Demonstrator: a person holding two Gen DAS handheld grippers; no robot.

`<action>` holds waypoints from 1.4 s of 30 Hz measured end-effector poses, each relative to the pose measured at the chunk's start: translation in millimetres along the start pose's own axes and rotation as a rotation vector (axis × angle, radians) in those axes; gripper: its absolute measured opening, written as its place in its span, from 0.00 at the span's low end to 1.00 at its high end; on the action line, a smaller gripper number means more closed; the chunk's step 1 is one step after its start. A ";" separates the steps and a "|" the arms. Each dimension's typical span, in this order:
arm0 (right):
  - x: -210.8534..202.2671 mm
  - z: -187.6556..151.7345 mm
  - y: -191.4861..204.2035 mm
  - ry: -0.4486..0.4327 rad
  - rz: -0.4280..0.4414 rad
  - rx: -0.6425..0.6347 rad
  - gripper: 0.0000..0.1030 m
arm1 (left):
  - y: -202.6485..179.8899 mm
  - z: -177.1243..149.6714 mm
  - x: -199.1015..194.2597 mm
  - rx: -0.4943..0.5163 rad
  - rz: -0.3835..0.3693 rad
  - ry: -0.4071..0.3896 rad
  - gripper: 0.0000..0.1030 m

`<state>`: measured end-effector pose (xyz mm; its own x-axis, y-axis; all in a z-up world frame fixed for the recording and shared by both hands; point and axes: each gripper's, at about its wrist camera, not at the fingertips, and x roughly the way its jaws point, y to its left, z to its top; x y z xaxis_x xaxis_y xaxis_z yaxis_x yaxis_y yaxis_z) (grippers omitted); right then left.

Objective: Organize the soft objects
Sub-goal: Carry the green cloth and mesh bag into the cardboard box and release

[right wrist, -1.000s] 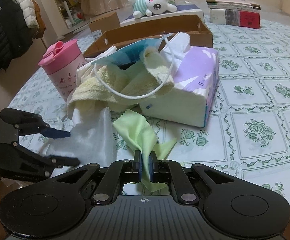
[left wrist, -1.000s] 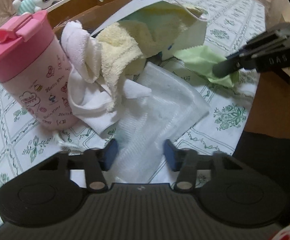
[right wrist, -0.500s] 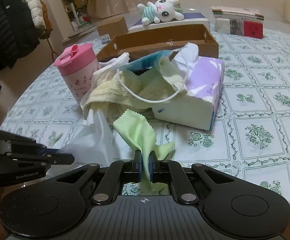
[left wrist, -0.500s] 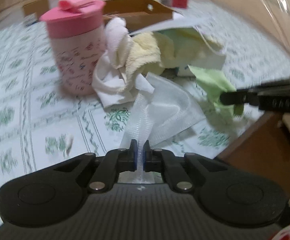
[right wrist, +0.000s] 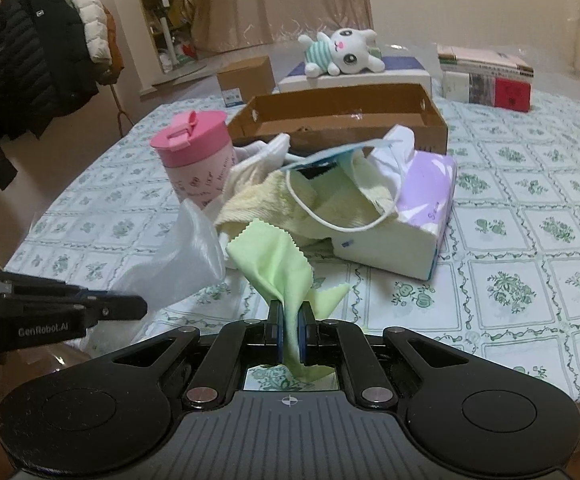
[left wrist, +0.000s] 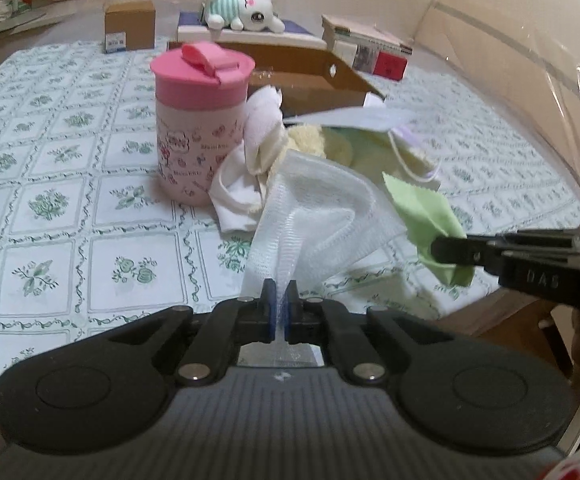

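My left gripper (left wrist: pixel 278 298) is shut on a white gauze cloth (left wrist: pixel 317 208) and holds its near end off the table; the cloth also shows in the right wrist view (right wrist: pixel 178 264). My right gripper (right wrist: pixel 290 316) is shut on a light green cloth (right wrist: pixel 278 268), which also shows in the left wrist view (left wrist: pixel 425 212). Behind them lies a heap of a yellow towel (right wrist: pixel 274 204), a white cloth (left wrist: pixel 258 152) and a face mask (right wrist: pixel 329 156) against a purple tissue pack (right wrist: pixel 417 208).
A pink lidded cup (left wrist: pixel 200 120) stands left of the heap. A brown cardboard tray (right wrist: pixel 341 120) sits behind it, with a plush bunny (right wrist: pixel 345 54), a small box (right wrist: pixel 246 80) and books (right wrist: pixel 489 80) farther back. The table edge is near both grippers.
My left gripper shut on the white gauze cloth and lifted it up and back. My right gripper kept hold of the green cloth and raised it.
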<state>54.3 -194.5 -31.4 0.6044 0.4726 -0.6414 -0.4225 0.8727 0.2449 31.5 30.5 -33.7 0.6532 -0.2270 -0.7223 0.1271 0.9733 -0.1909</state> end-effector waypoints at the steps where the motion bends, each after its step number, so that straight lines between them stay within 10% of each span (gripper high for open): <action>1: -3.0 0.0 1.8 -0.004 -0.001 -0.004 0.07 | -0.9 0.5 -2.6 -0.003 0.000 -0.007 0.02; 23: -60.2 25.9 -7.3 -0.128 -0.076 -0.034 0.07 | -14.8 47.7 -33.8 0.019 -0.046 -0.119 0.02; 42: 3.7 161.7 -75.7 -0.129 0.058 0.013 0.07 | 9.8 224.3 16.6 0.040 -0.072 -0.118 0.02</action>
<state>197.8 -239.0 65.2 0.6613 0.5333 -0.5276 -0.4512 0.8446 0.2882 211.0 43.6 101.5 0.7241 -0.2929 -0.6244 0.2046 0.9558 -0.2112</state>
